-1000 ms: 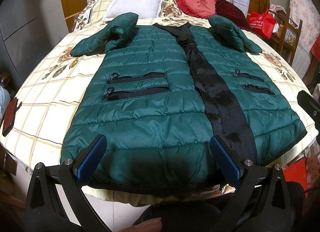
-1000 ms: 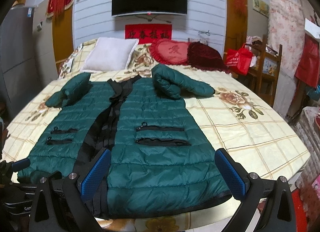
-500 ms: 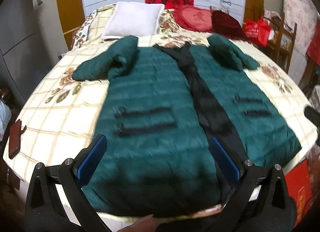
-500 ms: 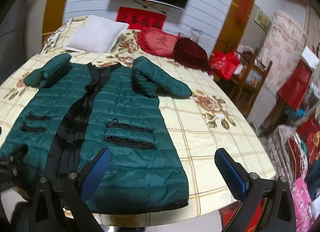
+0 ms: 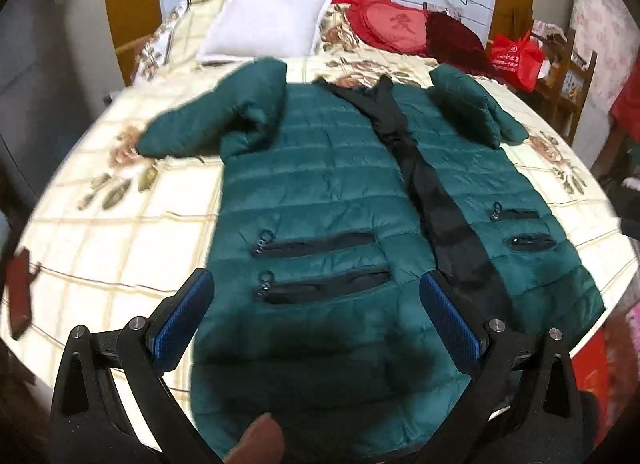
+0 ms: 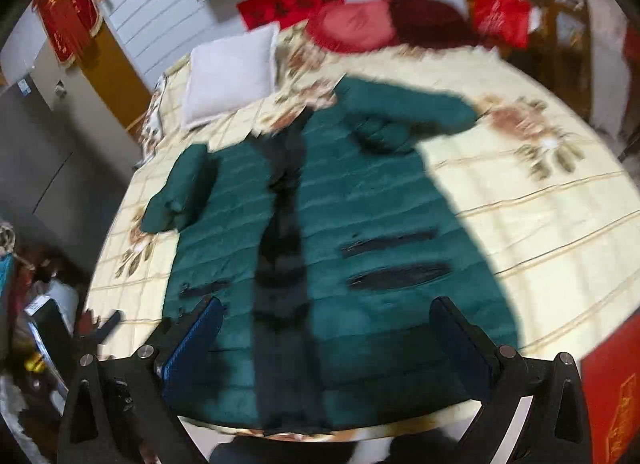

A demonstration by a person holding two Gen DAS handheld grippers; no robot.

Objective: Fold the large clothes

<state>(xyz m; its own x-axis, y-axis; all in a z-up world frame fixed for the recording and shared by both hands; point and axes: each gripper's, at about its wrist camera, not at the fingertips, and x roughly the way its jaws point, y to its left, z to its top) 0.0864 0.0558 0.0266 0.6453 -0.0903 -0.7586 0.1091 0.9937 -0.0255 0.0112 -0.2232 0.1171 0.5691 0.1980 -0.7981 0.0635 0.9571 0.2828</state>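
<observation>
Lying beneath and ahead of both grippers, one bed with a cream floral cover carries one green coat, spread flat, front up, hem nearest the grippers. One black strip runs down the coat's middle from collar to hem. Two sleeves are counted: the left sleeve and the right sleeve, each bent at the shoulder end, farthest from the grippers. Four black pocket openings are counted, two on the left panel and two on the right.

Beyond the coat, at the bed's head, lie three cushions: one white pillow, one red round cushion, one dark red cushion. One red bag sits past the bed's far right corner.

Left gripper: jaws spread wide, holding nothing, above the left panel near the hem. Right gripper: jaws likewise spread wide and empty, above the hem, straddling the strip; this view is blurred. One fingertip shows behind the left gripper.
</observation>
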